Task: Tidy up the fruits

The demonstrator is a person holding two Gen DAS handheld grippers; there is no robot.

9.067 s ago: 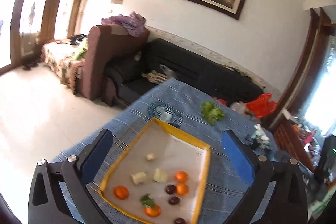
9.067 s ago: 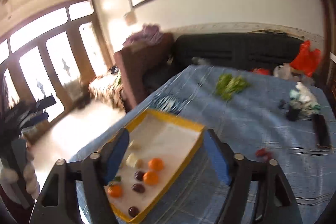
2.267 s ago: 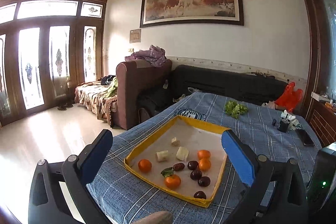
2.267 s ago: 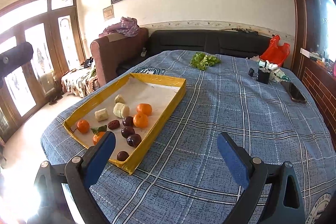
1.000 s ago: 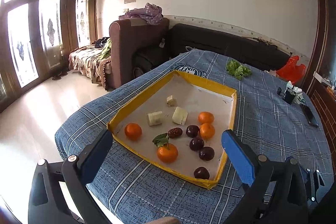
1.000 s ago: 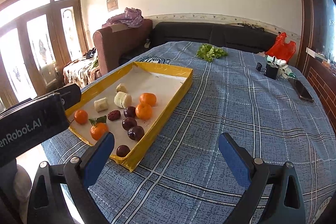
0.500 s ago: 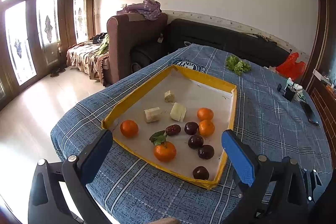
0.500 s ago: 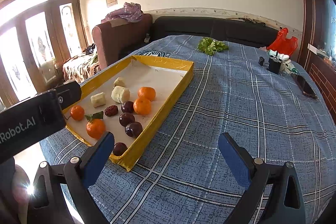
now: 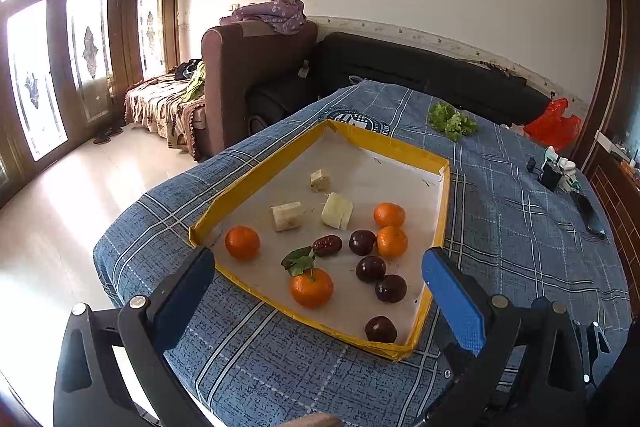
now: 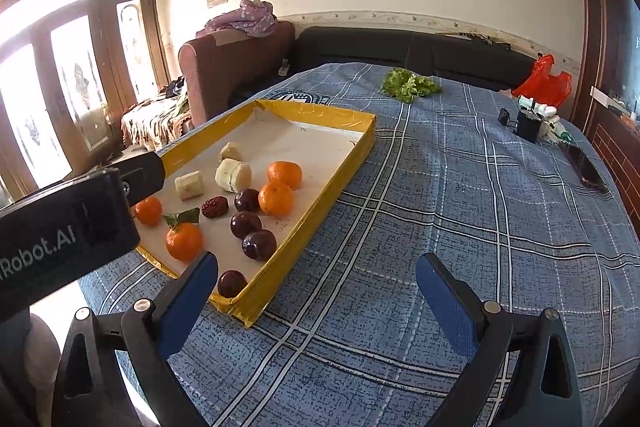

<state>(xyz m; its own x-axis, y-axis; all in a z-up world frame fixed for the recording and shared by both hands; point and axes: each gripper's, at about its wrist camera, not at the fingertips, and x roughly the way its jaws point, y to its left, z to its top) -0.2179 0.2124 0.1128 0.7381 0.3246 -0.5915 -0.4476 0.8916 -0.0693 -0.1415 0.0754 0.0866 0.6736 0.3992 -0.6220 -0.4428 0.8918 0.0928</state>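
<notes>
Yellow tray (image 9: pixel 256 179) with tangerines (image 9: pixel 242 242) sits mid-frame; left gripper (image 9: pixel 316 291) and right gripper (image 10: pixel 316 287) jaws wide open, empty.

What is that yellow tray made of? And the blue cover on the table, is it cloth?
The yellow tray looks like cardboard wrapped in shiny yellow tape: its walls glint and show wrinkled seams, and the floor inside seems lined with plain white paper. The blue cover looks like woven cloth: matte, with a speckled weave, white check lines, and soft draping over the table edge.
</notes>
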